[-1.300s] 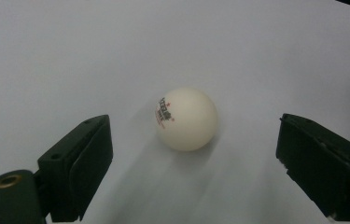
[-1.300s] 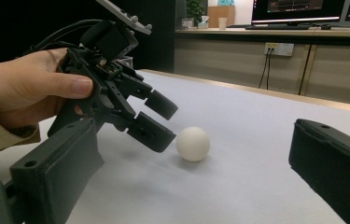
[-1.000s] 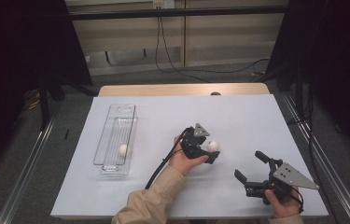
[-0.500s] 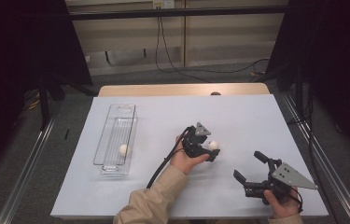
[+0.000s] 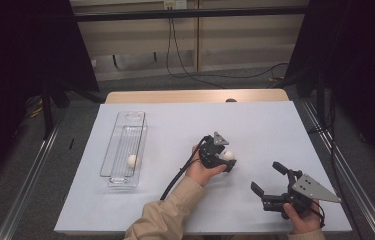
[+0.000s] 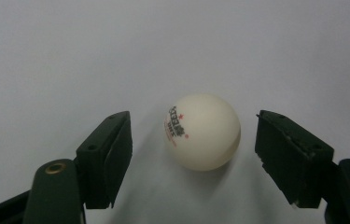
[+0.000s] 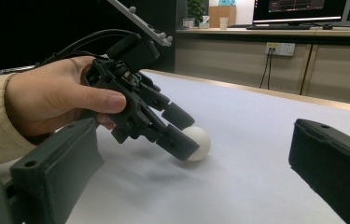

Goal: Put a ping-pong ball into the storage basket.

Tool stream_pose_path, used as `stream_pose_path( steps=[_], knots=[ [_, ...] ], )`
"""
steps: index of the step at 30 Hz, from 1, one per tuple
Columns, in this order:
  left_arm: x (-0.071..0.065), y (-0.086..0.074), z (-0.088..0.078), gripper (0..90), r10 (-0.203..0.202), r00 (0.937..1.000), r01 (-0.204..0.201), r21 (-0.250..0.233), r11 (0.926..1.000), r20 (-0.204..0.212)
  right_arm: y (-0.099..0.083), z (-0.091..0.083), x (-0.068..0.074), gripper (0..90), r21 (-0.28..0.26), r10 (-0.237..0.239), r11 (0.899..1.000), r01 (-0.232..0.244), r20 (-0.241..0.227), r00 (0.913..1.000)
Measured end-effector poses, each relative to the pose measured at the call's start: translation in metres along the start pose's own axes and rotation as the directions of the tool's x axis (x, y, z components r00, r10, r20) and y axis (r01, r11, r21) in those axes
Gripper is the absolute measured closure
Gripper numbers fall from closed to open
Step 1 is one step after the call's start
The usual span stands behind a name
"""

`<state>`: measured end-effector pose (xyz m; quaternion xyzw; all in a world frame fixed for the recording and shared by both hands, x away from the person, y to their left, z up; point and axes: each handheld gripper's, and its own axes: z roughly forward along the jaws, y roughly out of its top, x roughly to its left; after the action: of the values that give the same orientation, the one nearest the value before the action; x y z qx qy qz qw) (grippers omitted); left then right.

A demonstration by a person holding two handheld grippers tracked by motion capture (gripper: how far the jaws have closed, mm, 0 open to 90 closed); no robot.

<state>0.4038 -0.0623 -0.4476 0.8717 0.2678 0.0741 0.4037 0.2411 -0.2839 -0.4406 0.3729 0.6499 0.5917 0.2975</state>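
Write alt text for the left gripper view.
A white table-tennis ball with small red and dark print rests on a pale table surface, between the two black jaws of the left gripper. The jaws have just been closing, but gaps remain on both sides of the ball.

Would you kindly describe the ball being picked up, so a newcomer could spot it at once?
On the white table, look right of the clear tray, between the jaws of the left hand-held gripper. The ball lies there on the bare surface; unlike the other white ball, it is outside the tray.
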Motion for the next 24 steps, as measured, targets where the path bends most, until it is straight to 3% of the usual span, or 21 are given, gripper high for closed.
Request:
stream_pose_path(
  steps=[8, 24],
  knots=[
    [0.001, 0.000, 0.007, 32.0, -0.009, 0.9999, 0.009, 0.011, 0.9999, -0.005, 0.000, 0.000, 0.001, 1.1, 0.001, 0.000, 1.000, 0.000, -0.001, 1.0000],
    [-0.001, 0.001, 0.013, 40.8, 0.010, 0.9999, -0.010, 0.025, 0.9996, -0.009, 0.000, -0.001, 0.000, 1.1, 0.002, 0.002, 1.000, -0.002, 0.000, 1.0000]
  ],
)
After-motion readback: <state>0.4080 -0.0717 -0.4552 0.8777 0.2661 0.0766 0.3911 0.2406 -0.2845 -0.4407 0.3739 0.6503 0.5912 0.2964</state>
